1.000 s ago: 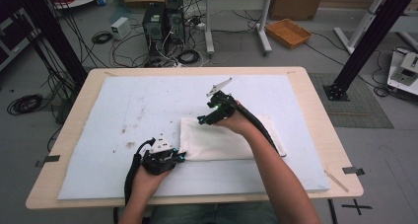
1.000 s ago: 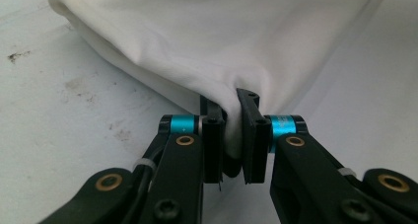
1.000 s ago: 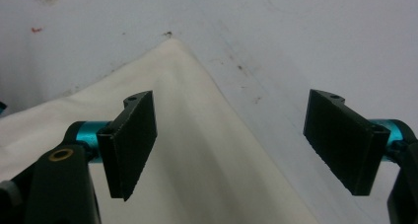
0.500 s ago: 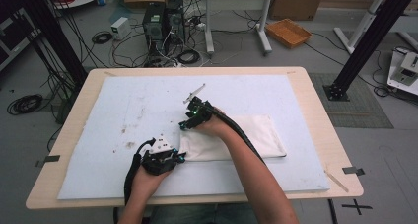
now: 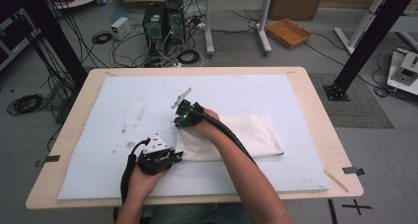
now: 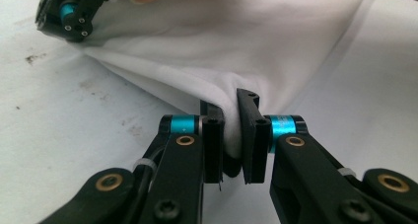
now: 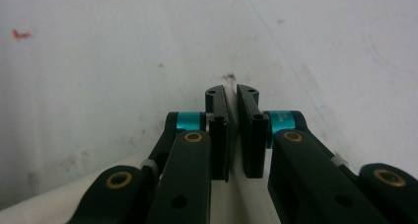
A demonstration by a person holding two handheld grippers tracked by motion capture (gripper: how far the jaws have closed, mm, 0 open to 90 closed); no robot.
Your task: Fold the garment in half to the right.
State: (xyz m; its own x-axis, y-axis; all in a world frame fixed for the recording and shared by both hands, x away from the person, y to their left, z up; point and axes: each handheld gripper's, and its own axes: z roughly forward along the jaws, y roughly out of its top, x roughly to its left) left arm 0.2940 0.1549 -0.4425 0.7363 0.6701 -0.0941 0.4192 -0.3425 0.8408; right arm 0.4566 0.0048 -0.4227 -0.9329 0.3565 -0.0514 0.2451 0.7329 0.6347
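Observation:
A white cloth lies folded on the pale mat, right of the table's middle. My left gripper is at the cloth's near left corner. In the left gripper view this left gripper is shut on a bunched fold of the cloth. My right gripper is at the cloth's far left corner, the forearm lying across the fabric. In the right gripper view the right gripper has its jaws nearly together with white cloth running in between them. The right gripper also appears in the left gripper view, pinching the cloth's edge.
The pale mat covers most of the wooden table and carries dark specks on its left half. On the floor beyond the table are computer cases, cables and an orange tray. A black post stands at the right.
My right gripper has moved left along the cloth's far edge to its far left corner. The left gripper has stayed at the near left corner.

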